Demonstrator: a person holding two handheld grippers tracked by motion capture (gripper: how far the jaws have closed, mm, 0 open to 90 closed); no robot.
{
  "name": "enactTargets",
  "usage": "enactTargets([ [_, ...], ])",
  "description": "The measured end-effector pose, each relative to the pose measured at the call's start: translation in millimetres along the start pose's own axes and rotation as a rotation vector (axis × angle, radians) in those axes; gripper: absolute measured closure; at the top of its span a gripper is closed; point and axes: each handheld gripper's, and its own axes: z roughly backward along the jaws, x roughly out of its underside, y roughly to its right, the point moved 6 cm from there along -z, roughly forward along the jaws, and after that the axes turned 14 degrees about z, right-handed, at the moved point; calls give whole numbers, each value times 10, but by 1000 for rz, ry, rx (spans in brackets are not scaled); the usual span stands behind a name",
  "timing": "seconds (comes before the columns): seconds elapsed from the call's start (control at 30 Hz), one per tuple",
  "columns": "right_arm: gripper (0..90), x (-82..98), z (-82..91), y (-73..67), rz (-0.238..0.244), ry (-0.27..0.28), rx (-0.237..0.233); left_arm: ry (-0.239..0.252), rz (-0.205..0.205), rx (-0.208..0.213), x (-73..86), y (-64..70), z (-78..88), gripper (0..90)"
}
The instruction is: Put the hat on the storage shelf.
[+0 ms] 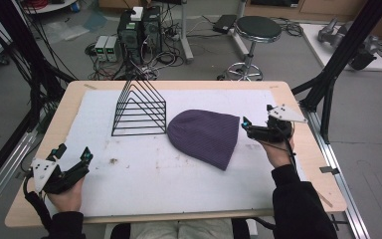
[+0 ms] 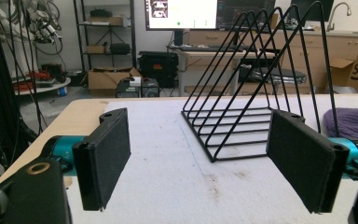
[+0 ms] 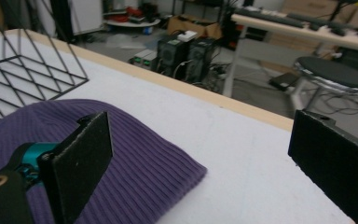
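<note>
step: approaching purple beanie [image 1: 206, 137] mid-table | right claw [image 1: 256, 126] hovering apart at its right edge — left claw [image 1: 74, 158] idling apart | next: clamping the brim

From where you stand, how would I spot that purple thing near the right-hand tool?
Look at the white mat covering the wooden table. Right of its middle, beside the black wire rack, lies a purple ribbed knit hat, flat, close to the right gripper. It is the mat's only soft, coloured item.

Lab: PC towers [image 1: 139, 31] and cable tangle top centre, stool [image 1: 256, 30] top right, monitor [image 2: 181, 14] up top.
</note>
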Motion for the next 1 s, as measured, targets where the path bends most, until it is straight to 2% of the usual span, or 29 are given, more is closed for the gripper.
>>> enactTargets([
  [0.1,57,-57,-67,2,9,-17,-31,-2,0,5,1,7,-4,219],
  [0.13,57,-128,-130,-1,41,-20,-45,0,2,7,2,13,-11,219],
  [0.17,57,-128,-130,-1,41,-20,-45,0,2,7,2,13,-11,219],
  [0.2,57,-176,-183,-8,67,-34,-59,-3,4,11,4,16,-18,219],
  [0.27,57,-224,-241,-14,88,-44,-80,-6,8,17,8,27,-41,219],
  [0.37,57,-309,-330,-28,91,-59,-125,-8,7,26,14,47,-67,219],
  [0.4,57,-309,-330,-28,91,-59,-125,-12,5,30,17,54,-73,219],
  [0.5,57,-416,-456,-45,124,-91,-172,-10,2,44,21,87,-94,219],
  [0.57,57,-474,-530,-67,123,-106,-213,-13,-1,47,26,96,-106,219],
  [0.63,57,-523,-620,-96,122,-129,-282,-14,4,52,29,100,-116,219],
  [0.77,57,-597,-792,-165,141,-175,-355,-13,7,53,31,104,-125,220],
  [0.93,57,-672,-986,-244,157,-200,-381,-13,5,52,27,95,-119,219],
  [1.0,57,-704,-1067,-283,182,-220,-396,-12,5,56,27,104,-116,219],
])
